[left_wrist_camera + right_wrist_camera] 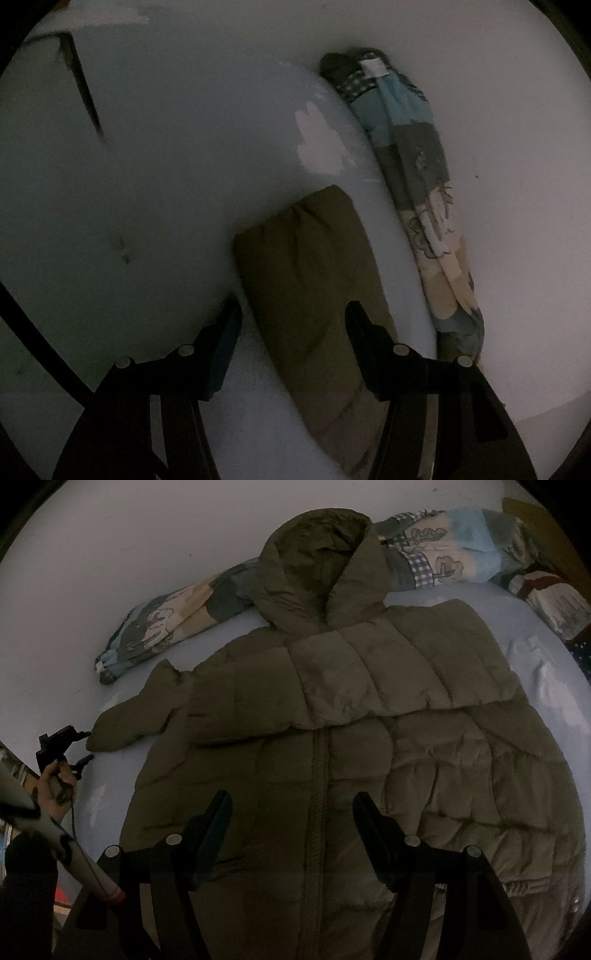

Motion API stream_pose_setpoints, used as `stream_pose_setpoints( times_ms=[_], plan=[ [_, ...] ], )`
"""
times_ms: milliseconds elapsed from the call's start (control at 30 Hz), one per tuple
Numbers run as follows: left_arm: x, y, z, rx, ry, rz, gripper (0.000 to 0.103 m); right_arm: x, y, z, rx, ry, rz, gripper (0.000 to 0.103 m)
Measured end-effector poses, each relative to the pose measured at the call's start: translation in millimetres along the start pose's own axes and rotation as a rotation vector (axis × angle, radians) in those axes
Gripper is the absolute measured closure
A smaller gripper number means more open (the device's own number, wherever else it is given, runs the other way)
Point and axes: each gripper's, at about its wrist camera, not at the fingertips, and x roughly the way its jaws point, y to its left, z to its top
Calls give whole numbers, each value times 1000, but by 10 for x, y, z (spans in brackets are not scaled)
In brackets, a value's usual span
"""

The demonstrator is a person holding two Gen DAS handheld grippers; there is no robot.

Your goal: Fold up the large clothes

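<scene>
So far, little is folded: the jacket [332, 746] lies flat on the bed [517, 605], zipped front up, one sleeve already across its chest, the other sleeve [314, 288] still out. My left claw [291, 328] straddles that cuff, half spread, not pinching. My right claw [291, 830] hovers spread, empty. A patchwork quilt [417, 177] is bunched along the wall, close by.

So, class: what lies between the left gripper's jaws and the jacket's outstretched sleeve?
Only bare sheet, by the right wrist view: the left gripper sits open just off the sleeve cuff.
</scene>
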Motion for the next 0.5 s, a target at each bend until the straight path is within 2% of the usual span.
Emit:
stream_pose_setpoints(
  times_ms=[67,100,200,333,500],
  plan=[
    [42,-31,10,18,-13,17,61,13,6,3,-3,-1,-5,30],
    [50,-63,11,36,-16,37,73,15,4,5,-2,-3,-8,30],
    [-47,-153,4,65,-37,26,84,29,-15,17,5,-7,-19,30],
    [-302,-338,-17,94,-73,-12,86,16,-115,65,46,-19,-50,30],
    [-728,-849,-113,199,-102,-54,86,-68,-284,136,123,-40,-89,30]
  ],
)
